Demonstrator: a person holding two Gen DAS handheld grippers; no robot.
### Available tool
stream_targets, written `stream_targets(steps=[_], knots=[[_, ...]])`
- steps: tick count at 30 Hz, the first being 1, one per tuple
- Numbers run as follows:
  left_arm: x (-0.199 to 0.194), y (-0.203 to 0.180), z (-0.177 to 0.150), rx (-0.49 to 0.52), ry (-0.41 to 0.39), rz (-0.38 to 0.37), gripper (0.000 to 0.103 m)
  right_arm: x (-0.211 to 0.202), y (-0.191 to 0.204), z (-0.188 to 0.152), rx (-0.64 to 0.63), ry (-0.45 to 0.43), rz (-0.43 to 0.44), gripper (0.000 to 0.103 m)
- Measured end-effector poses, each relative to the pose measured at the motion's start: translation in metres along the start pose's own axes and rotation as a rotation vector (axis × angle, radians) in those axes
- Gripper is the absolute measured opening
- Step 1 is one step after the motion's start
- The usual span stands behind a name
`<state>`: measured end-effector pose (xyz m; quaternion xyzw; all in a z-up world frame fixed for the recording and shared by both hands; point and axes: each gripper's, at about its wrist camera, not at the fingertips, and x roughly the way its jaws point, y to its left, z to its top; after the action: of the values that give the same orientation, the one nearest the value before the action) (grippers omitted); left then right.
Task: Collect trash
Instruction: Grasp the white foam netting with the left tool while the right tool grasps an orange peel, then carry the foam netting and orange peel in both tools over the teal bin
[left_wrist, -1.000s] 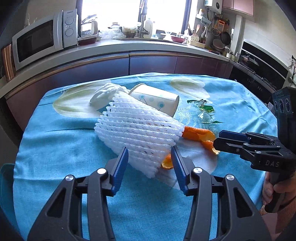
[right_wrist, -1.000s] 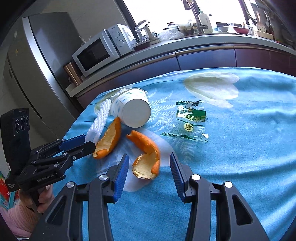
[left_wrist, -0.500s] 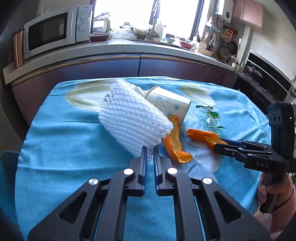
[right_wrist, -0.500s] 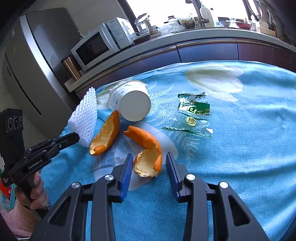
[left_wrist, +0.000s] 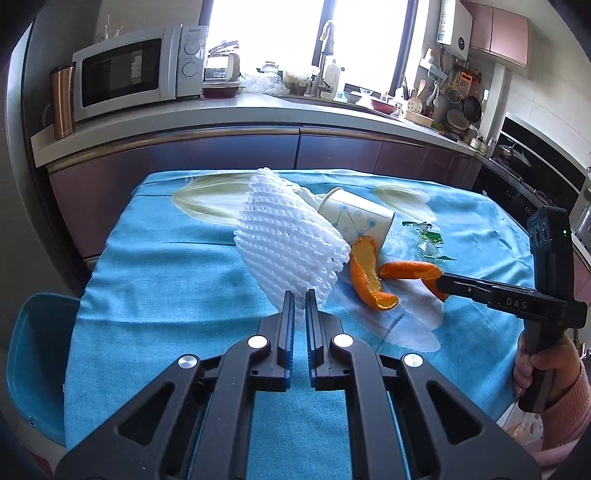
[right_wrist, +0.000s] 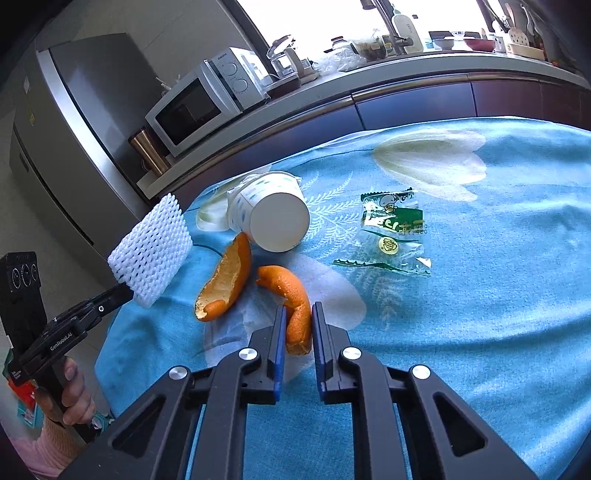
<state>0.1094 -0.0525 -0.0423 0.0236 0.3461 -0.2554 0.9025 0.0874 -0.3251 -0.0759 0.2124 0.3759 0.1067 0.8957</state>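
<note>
I see the blue-clothed counter (right_wrist: 498, 332) ahead of both sets of jaws. My left gripper (left_wrist: 300, 299) has its jaws nearly closed, pinching the white foam net (left_wrist: 288, 243) clear of the cloth. My right gripper (right_wrist: 298, 314) has just been closing on the curled orange peel (right_wrist: 291, 295). Beyond lie a tipped paper cup (right_wrist: 271, 214), a second peel (right_wrist: 225, 280) and a green wrapper (right_wrist: 393, 232).

A bench (right_wrist: 498, 314) with a blue flowery cloth holds a paper cup (right_wrist: 271, 214) lying on its side, two orange peels (right_wrist: 225, 284) just beside it, and a see-through green wrapper (right_wrist: 393, 232) nearby.
</note>
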Motion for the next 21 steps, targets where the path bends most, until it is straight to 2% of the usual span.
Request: stream_targets(steps=[12, 21], knots=[[-0.025, 0.015, -0.013, 0.0, -0.014, 0.052, 0.006, -0.024, 0.013, 0.003, -0.002, -0.057, 0.035, 0.01], [-0.04, 0.022, -0.018, -0.006, -0.027, 0.056, 0.006, -0.043, 0.029, 0.009, -0.032, -0.097, 0.084, 0.007]])
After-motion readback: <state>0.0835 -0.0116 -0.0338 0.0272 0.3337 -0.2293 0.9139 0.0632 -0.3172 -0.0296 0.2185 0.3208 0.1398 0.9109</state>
